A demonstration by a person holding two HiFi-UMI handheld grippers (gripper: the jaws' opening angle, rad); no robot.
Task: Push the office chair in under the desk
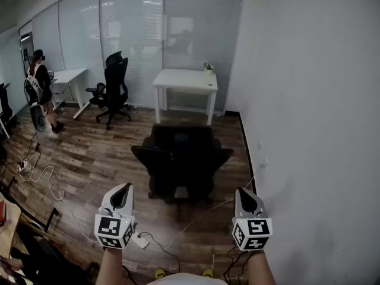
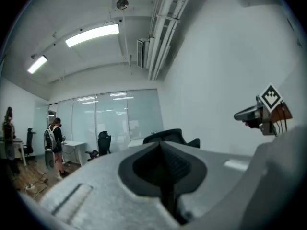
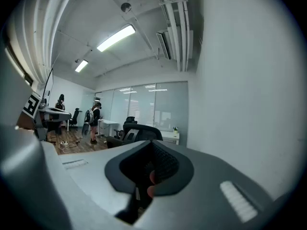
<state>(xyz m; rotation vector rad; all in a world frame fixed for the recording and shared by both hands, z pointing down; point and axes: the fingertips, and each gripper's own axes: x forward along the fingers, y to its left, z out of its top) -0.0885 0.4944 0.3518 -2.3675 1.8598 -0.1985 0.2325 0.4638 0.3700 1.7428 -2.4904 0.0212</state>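
A black office chair (image 1: 181, 159) stands on the wood floor with its back towards me, a little way out from the white desk (image 1: 185, 79) by the glass wall. My left gripper (image 1: 124, 187) and right gripper (image 1: 247, 191) are both shut and empty, held level, one on each side, short of the chair's back and apart from it. In the left gripper view the chair (image 2: 170, 135) shows just past the shut left gripper (image 2: 163, 152), with the right gripper (image 2: 261, 114) off to the side. The right gripper view shows the chair (image 3: 136, 131) and the desk (image 3: 170, 137) beyond it.
A white wall (image 1: 309, 129) runs close along the right. A second black chair (image 1: 113, 88), another white desk (image 1: 68, 76) and a person (image 1: 38, 91) are at the back left. Cables (image 1: 41, 174) and a power strip (image 1: 141, 240) lie on the floor. A small plant (image 1: 208, 68) stands on the desk.
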